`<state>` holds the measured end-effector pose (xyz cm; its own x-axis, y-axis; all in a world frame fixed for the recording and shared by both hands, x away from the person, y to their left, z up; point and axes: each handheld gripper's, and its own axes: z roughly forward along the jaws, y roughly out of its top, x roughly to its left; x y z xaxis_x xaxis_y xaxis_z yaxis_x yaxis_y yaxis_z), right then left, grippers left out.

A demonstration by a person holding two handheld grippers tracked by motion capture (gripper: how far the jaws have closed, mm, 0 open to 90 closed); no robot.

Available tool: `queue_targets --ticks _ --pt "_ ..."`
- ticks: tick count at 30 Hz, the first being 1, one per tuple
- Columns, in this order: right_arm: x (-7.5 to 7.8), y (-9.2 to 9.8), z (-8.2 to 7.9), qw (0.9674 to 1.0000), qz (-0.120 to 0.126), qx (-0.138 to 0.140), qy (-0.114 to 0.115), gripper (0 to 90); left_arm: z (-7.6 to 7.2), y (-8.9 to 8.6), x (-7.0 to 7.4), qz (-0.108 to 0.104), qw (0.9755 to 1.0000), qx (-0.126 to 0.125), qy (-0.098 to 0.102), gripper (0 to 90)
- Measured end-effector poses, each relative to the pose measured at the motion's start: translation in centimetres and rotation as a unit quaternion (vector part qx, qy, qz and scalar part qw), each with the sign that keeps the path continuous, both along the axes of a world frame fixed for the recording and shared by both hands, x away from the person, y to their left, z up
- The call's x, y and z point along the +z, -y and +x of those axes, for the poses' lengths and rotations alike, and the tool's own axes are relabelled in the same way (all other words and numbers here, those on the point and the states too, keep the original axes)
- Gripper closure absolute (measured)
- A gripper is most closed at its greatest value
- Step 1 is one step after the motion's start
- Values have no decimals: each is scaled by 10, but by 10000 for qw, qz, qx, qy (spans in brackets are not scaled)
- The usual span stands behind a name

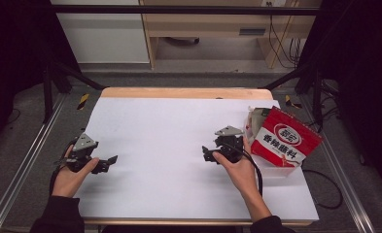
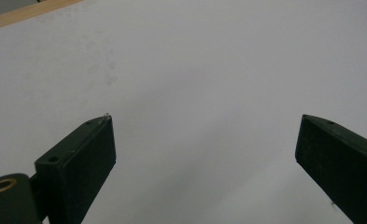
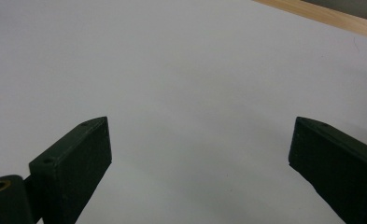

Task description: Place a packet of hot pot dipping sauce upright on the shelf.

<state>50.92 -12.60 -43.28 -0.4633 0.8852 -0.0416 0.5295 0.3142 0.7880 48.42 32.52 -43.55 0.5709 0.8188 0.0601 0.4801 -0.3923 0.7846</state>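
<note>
The left hand-held gripper (image 1: 112,160) hovers over the white sheet (image 1: 169,131) near the left edge of the counter (image 1: 179,92), its jaws spread wide with nothing between them, as the left gripper view confirms (image 2: 204,140). The right hand-held gripper (image 1: 205,154) is held over the right part of the sheet, jaws likewise wide apart and empty (image 3: 200,140), and just beside it, to its right, a red and white packet (image 1: 286,137) stands tilted in a clear plastic box (image 1: 281,170) at the counter's right edge
</note>
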Motion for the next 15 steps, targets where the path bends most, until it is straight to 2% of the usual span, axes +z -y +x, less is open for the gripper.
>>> queue_targets --ticks 15 --pt "-11 -8 18 9993 303 -208 32 75 2 -1 -5 81 9999 25 -65 52"
